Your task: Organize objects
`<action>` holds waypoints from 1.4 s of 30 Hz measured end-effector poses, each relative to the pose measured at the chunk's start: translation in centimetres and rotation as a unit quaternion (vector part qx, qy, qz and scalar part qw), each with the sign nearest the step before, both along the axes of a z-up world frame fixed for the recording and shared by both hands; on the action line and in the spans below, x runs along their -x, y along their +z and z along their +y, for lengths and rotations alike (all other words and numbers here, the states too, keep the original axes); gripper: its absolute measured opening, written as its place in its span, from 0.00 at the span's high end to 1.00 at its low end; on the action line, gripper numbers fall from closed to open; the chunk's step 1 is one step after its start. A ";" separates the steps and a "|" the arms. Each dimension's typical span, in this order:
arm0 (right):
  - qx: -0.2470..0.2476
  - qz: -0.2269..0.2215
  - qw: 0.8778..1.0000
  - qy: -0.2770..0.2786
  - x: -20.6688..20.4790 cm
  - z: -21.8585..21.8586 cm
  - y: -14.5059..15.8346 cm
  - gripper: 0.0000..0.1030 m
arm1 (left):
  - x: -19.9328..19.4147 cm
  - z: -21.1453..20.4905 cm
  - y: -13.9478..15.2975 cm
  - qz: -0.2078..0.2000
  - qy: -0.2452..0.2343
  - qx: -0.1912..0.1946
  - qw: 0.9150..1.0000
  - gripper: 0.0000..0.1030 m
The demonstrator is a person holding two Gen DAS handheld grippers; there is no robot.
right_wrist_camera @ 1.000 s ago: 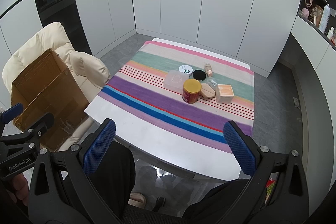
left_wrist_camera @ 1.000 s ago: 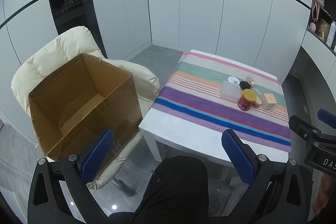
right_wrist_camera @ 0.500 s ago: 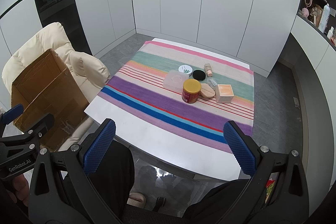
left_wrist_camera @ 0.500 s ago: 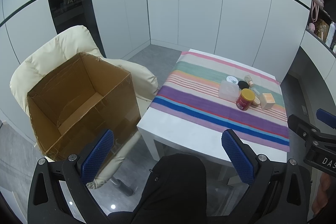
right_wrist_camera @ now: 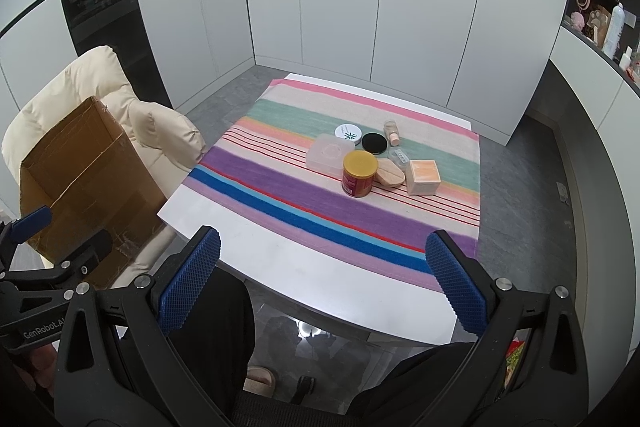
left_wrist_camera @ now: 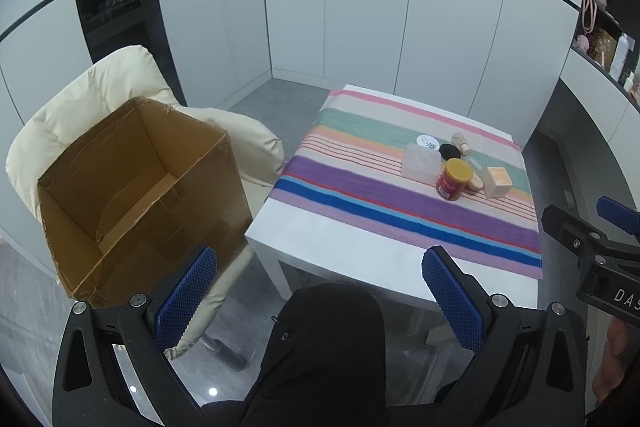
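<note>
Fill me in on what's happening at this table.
A seated person holds a two-finger gripper in each hand; the left gripper and right gripper are both open and hold nothing. A cluster of small items, including a red jar with a yellow lid, a clear plastic container and a peach box, sits on the striped cloth. An open cardboard box rests on the cream chair at the left, and looks empty.

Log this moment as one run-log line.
left gripper: open, holding nothing | right gripper: open, holding nothing | jar, containers: grouped on striped cloth | cardboard box: on chair, looks empty
</note>
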State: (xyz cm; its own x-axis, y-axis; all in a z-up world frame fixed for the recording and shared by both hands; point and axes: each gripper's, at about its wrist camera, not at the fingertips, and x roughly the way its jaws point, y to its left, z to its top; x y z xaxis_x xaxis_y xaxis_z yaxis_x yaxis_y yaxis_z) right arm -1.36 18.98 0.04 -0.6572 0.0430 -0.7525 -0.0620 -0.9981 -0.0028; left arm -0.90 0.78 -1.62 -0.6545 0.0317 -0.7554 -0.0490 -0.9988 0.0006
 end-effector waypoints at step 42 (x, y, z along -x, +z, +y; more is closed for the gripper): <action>0.033 -0.087 0.989 -0.112 8.0 14.1 -7.6 0.00 | 11.9 13.2 -3.9 -0.030 -0.111 0.017 0.993 0.00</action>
